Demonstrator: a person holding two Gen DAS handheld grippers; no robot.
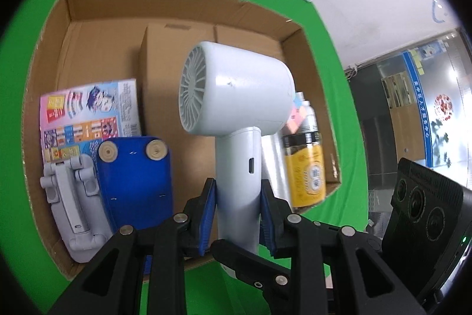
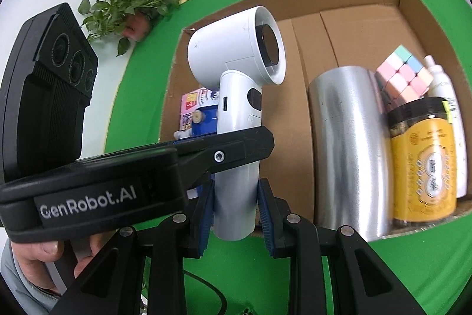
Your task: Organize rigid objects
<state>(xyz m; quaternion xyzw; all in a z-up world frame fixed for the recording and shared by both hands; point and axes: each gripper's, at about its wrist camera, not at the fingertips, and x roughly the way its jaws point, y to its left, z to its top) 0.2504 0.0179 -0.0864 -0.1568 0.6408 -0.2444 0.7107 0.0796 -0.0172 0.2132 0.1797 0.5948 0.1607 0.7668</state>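
A white hair dryer [image 1: 236,114] is held upright over an open cardboard box [image 1: 88,28]. My left gripper [image 1: 238,197] is shut on its handle, and its fingers cross the handle in the right wrist view [image 2: 224,149]. My right gripper [image 2: 236,205] is shut on the lower end of the same handle [image 2: 236,197]. The dryer's grille faces left in the left wrist view; its nozzle [image 2: 270,45] faces right in the right wrist view.
In the box lie a blue object with round feet [image 1: 135,179], a grey folding stand [image 1: 73,197], a colourful printed pack [image 1: 88,114], a silver cylinder [image 2: 348,149], a yellow jar [image 2: 424,167], a pastel cube [image 2: 404,73] and a white bottle [image 2: 442,84]. Green cloth [image 2: 295,270] surrounds the box. A plant [image 2: 129,2] stands behind.
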